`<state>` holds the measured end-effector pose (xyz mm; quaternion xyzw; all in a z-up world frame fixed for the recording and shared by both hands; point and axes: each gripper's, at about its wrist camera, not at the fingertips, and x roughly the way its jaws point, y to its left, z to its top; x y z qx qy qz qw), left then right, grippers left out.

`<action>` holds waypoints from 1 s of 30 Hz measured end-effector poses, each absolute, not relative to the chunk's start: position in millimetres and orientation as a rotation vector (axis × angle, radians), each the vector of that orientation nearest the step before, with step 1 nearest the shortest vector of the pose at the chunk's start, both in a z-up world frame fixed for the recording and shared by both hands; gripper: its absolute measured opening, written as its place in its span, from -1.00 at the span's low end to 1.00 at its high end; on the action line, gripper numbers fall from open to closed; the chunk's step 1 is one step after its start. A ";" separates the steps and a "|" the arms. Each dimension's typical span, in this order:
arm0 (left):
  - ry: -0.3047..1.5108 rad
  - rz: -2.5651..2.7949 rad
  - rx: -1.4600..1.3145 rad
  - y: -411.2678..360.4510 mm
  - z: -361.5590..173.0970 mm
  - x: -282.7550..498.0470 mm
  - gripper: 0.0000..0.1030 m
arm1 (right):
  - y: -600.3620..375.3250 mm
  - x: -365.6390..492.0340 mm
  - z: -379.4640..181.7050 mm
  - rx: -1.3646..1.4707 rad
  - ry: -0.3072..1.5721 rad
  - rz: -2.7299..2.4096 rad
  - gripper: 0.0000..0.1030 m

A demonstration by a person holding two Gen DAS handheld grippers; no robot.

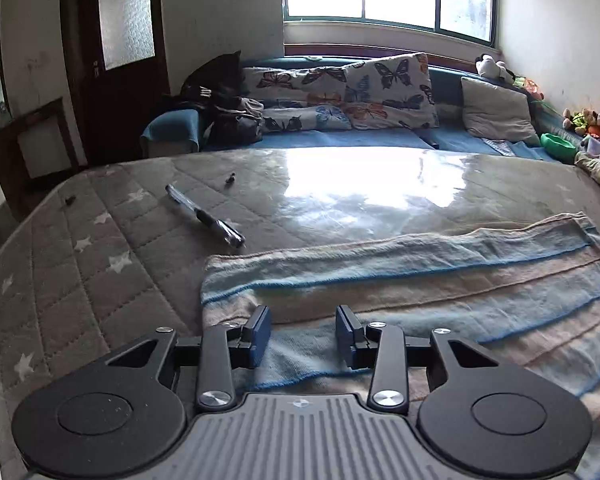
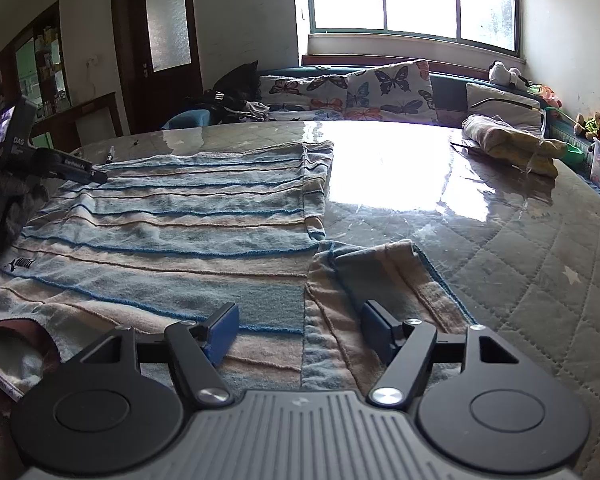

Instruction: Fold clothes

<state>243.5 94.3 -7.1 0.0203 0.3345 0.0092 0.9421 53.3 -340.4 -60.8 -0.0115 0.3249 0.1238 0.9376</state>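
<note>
1. The left wrist view shows a pen [image 1: 205, 216] lying on the quilted table cover [image 1: 80, 248] just beyond the shirt's corner; the right wrist view shows it only as a tiny shape far off.
2. Only the right wrist view shows the whole striped shirt [image 2: 172, 224], its sleeve [image 2: 384, 280], a small logo near the left edge, and a bundle of cloth [image 2: 508, 144] at the far right of the table.
3. The shirt lies flat on the table, its stripes running left to right across both views, with the sleeve angled toward the near right.
4. The left gripper [image 1: 303, 334] hangs over the shirt's near edge, jaws parted partway, nothing clamped between the pads.
5. The right gripper [image 2: 300, 332] stands wider apart over the seam where sleeve meets body, released, gripping nothing.
</note>
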 end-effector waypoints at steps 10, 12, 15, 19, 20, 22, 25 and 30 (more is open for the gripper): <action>0.671 -0.006 0.068 76.2 8.5 242.7 -0.22 | -341.7 52.8 -61.6 -0.026 0.664 0.256 0.38; 0.660 -0.049 0.071 65.3 12.5 241.0 -0.22 | -339.6 52.3 -61.6 -0.034 0.665 0.256 0.40; 0.688 -0.071 0.088 49.9 5.3 254.4 -0.22 | -338.2 52.0 -61.2 -0.035 0.665 0.255 0.41; 0.696 -0.060 0.110 39.8 -7.4 273.7 -0.19 | -337.6 52.0 -60.8 -0.035 0.666 0.255 0.42; 0.674 -0.051 0.116 40.0 -8.8 276.1 -0.12 | -337.8 51.9 -60.8 -0.035 0.666 0.256 0.43; 0.682 -0.032 0.078 47.7 -6.7 276.7 -0.06 | -338.1 51.8 -60.8 -0.035 0.667 0.258 0.43; 0.664 -0.026 0.067 57.6 0.5 260.9 -0.09 | -338.6 51.8 -60.7 -0.032 0.666 0.260 0.44; 0.629 -0.057 0.053 77.6 12.5 197.4 -0.09 | -337.5 51.4 -61.0 -0.036 0.666 0.265 0.48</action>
